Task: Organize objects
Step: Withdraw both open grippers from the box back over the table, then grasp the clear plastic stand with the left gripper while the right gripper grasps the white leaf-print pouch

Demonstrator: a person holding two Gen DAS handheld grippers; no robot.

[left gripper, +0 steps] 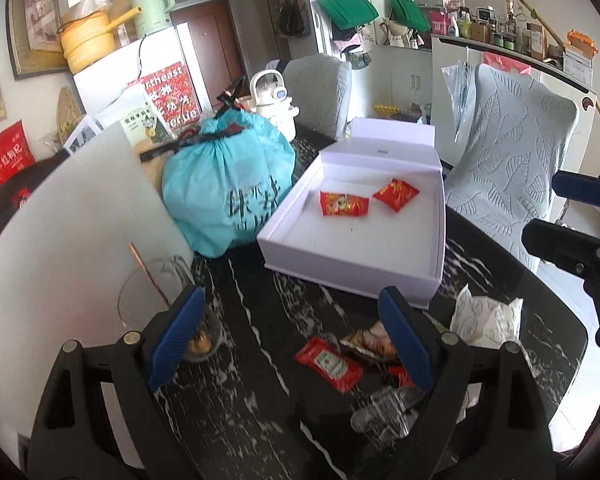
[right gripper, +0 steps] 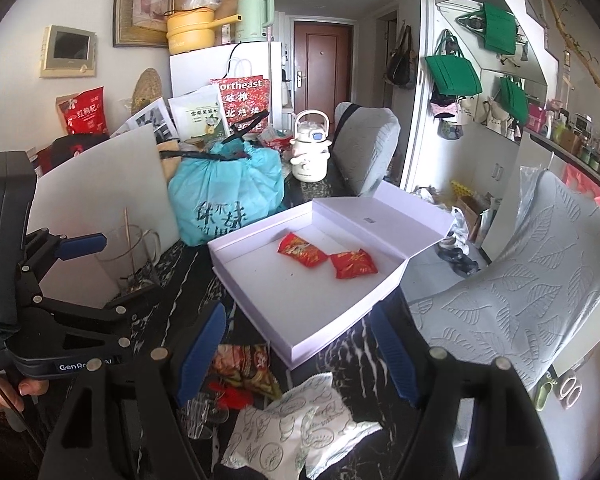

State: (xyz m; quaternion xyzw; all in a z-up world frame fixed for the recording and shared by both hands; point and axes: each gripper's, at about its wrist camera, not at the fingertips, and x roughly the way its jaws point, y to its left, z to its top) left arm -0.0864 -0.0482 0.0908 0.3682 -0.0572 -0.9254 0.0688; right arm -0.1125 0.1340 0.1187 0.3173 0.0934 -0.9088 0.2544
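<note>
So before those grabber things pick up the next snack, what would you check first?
1. White box open, with room: ok; two red packets inside.
2. Left hand-held gripper open and empty: ok.
3. Right hand-held gripper open and empty: ok.
4. Ketchup packet unobstructed on the table: ok.
5. Clear wrapper contents: cannot tell.
6. Glass mug clear of the left hand-held gripper: not ok, close beside it.

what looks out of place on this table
Two red packets lie in the white box, but more still sit loose on the dark table in front of it: a ketchup sachet, crumpled wrappers, white tissue packs.
</note>
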